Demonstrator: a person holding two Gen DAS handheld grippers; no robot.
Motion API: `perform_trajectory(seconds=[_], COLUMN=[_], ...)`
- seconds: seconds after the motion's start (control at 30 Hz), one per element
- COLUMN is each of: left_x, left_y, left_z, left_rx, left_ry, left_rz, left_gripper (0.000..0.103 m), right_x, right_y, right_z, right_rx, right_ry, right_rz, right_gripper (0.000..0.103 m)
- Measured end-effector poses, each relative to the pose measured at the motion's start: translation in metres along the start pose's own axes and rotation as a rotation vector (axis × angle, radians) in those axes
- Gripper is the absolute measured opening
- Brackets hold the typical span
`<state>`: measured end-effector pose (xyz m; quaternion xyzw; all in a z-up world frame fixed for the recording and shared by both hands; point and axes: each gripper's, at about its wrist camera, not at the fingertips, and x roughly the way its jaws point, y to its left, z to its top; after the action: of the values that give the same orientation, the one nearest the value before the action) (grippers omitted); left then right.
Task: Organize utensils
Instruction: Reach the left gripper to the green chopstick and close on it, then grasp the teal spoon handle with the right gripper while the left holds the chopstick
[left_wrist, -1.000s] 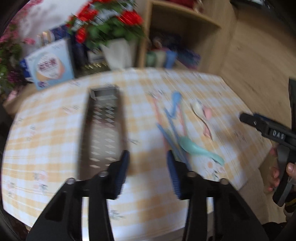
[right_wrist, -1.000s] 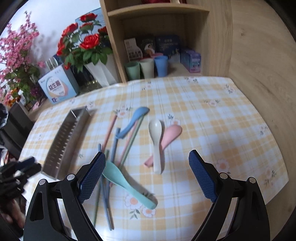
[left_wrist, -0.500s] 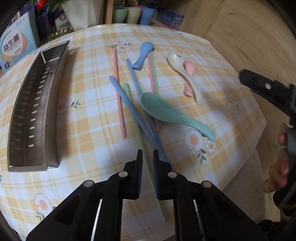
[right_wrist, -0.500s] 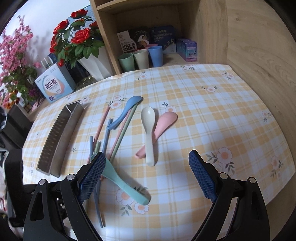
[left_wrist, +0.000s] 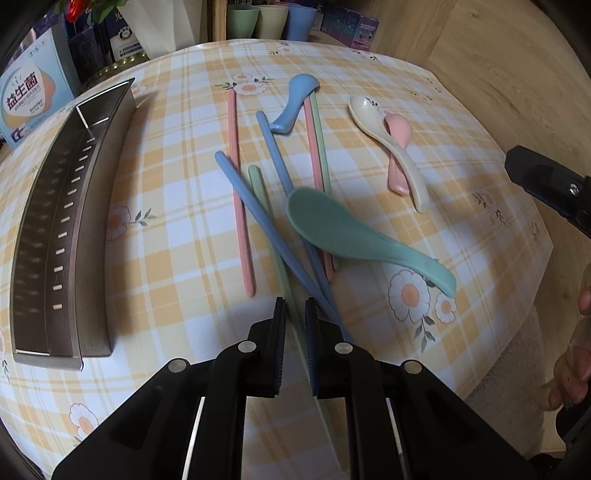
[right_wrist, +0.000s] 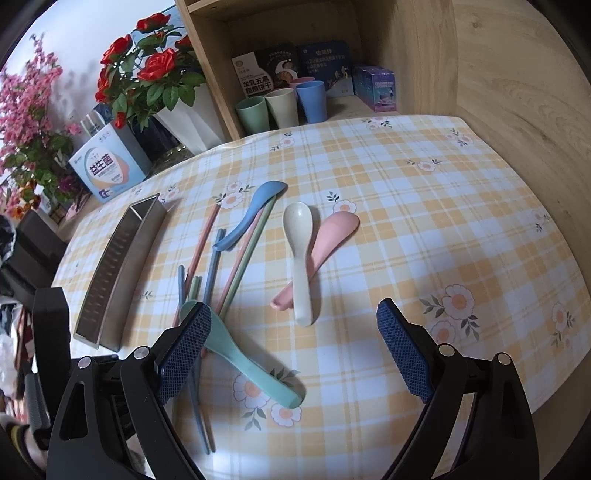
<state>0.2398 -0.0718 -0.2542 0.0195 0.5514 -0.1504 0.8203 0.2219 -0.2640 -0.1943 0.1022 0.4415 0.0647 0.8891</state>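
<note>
Farthest left of the left gripper (left_wrist: 295, 314), well off to its side, lies the long steel utensil tray (left_wrist: 92, 229), slotted along its floor and holding nothing that I can see. The left gripper itself sits low over the near end of the tangle, its jaws drawn narrow on the near end of the pale green chopstick (left_wrist: 263, 206), which runs between the pads; a blue chopstick (left_wrist: 258, 218) crosses just to the right of them. From where I stand this looks like the pickup of one stick. To do it well, I'd keep the pinch square on the green one alone and lift its near end first, slowly, since the blue sticks and the green spoon (left_wrist: 354, 236) lie over or against it farther up and could be dragged along. Then carry it leftward and lay it lengthwise in the tray.

Ahead and right of that claw are a pink chopstick (left_wrist: 240, 206), the blue spoon (left_wrist: 295, 99), and farther right the cream spoon (left_wrist: 391, 147) crossing the pink spoon (left_wrist: 399, 144).

The right gripper (right_wrist: 293, 350) hangs above the table edge with jaws spread wide and nothing between them; the green spoon's handle passes just below its left pad.

On the shelf beyond, cups (right_wrist: 280, 107) stand together; I cannot tell what is in them.
</note>
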Motion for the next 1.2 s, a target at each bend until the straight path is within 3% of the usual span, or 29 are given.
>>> perform_trajectory(seconds=[0.17,0.4,0.63,0.87,1.2], left_x=[0.0,-0.006,-0.004,-0.007,-0.058], left_y=[0.007,0.017,0.003,0.012,0.038], left_z=[0.0,-0.007,-0.008,-0.012,-0.012], left_rx=[-0.019,-0.053,0.013,-0.019,-0.112], left_ry=[-0.005,0.046,0.027,-0.001,-0.17], left_rz=[-0.024,-0.007,0.073,0.048,0.083], left_gripper=[0.009,0.007,0.008,0.006,0.005], right_x=[0.003,0.005,0.009,0.014,0.029], right_y=[-0.002,-0.003,-0.001,-0.004,0.007], right_z=[-0.003,-0.009,-0.014,-0.022,-0.032], right_rx=[0.015,0.022,0.006,0.005,-0.081], right_ry=[0.013,0.028,0.046,0.076,0.139], right_rz=[0.009,0.018,0.033,0.023,0.024], right_gripper=[0.088,0.088,0.088,0.088,0.088])
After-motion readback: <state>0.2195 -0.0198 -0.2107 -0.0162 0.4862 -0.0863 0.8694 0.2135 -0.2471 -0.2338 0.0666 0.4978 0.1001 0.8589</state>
